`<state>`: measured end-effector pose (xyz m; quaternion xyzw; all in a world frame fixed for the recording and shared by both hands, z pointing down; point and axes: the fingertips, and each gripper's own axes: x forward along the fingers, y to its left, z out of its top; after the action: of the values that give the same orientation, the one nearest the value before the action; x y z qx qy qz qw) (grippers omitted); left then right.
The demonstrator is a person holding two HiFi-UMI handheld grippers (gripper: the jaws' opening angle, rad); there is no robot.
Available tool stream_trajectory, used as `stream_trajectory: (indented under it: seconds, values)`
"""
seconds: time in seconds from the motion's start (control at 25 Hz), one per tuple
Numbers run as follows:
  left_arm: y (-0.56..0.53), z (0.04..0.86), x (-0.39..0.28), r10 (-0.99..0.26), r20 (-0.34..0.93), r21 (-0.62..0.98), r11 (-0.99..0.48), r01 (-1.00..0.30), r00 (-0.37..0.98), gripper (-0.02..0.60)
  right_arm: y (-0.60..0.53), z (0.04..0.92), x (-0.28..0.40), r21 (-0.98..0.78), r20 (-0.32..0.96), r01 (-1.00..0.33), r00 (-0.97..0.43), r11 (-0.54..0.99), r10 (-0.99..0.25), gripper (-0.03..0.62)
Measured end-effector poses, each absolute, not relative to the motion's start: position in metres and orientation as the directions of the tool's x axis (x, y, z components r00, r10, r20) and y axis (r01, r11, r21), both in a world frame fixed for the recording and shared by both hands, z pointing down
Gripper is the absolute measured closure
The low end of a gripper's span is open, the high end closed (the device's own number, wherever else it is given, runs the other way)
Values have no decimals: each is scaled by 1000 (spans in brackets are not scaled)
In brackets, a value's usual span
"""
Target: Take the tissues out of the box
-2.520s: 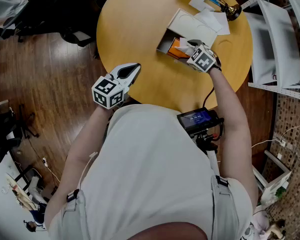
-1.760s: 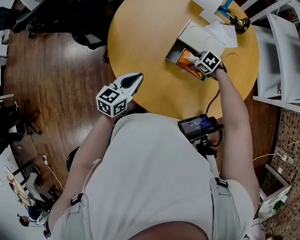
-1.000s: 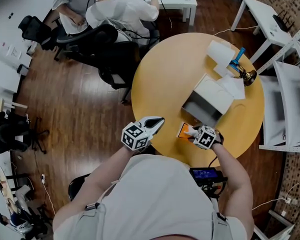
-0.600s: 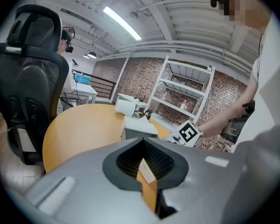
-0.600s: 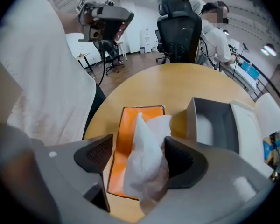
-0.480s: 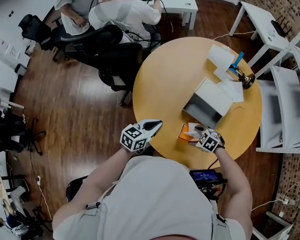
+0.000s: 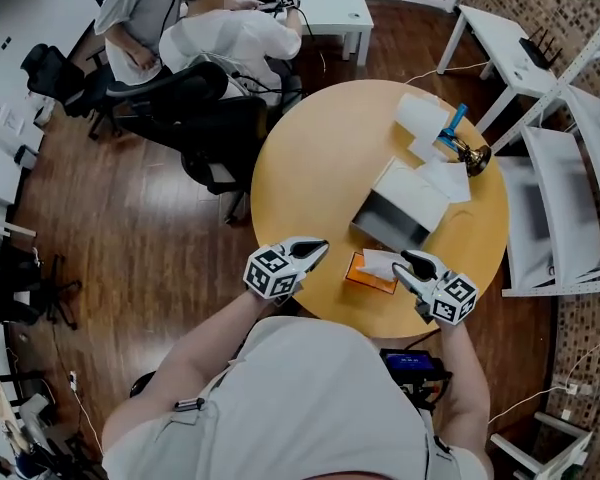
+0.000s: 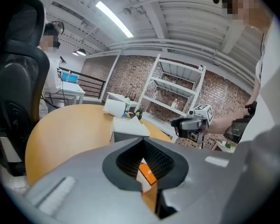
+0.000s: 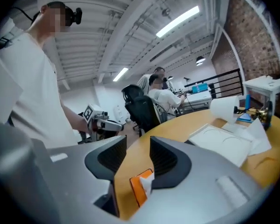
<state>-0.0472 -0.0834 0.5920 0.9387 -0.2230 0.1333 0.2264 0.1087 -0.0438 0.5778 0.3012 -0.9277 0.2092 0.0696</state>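
Observation:
An orange tissue pack [image 7: 368, 273] with a white tissue [image 7: 384, 262] sticking out lies on the round yellow table [image 7: 320, 168], just in front of the grey box [image 7: 398, 206] with its white lid. My right gripper [image 7: 406, 261] hovers right of the pack; its jaws are closing with nothing between them. In the right gripper view the pack [image 9: 141, 185] shows below the gap of the right gripper [image 9: 137, 146]. My left gripper [image 7: 316, 247] is shut and empty at the table's near edge, left of the pack. The pack [image 8: 147, 174] shows past the left gripper [image 8: 142, 141].
White papers [image 7: 420, 118] and a blue and brass object [image 7: 460, 143] lie at the table's far side. A white shelving rack [image 7: 570, 198] stands to the right. Office chairs [image 7: 200, 118] and seated people are beyond the table's left.
The orange tissue pack came out of the box onto the table near the front edge. My right gripper let go of it and drew back right. The left gripper stayed shut.

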Motion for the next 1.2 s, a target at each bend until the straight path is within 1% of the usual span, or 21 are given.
stream_trajectory:
  seconds: [0.08,0.2,0.24,0.6,0.88,1.2]
  values:
    - [-83,590,-38,-339,349,365,-810,-459,874,581,-46,570,122,-344,224,-626,-778,700,-586,471]
    - [-81,590,-26,-310,347,366,-824,-432,885,581,-46,555,137,-333,172,-663,-742,670,-648,578]
    - [-81,590,-22,-303,346,365,-829,-424,888,581,-46,552,139,-327,159,-669,-735,667,-659,592]
    - [-79,584,-1,-270,327,351,-855,-382,906,581,-27,537,136,-254,150,-641,-766,724,-626,594]
    - [-76,581,10,-247,322,337,-872,-355,914,581,-20,535,139,-206,147,-653,-757,729,-637,594]
    - [-80,581,14,-236,318,335,-878,-342,918,581,-16,539,141,-195,163,-664,-747,721,-644,594]
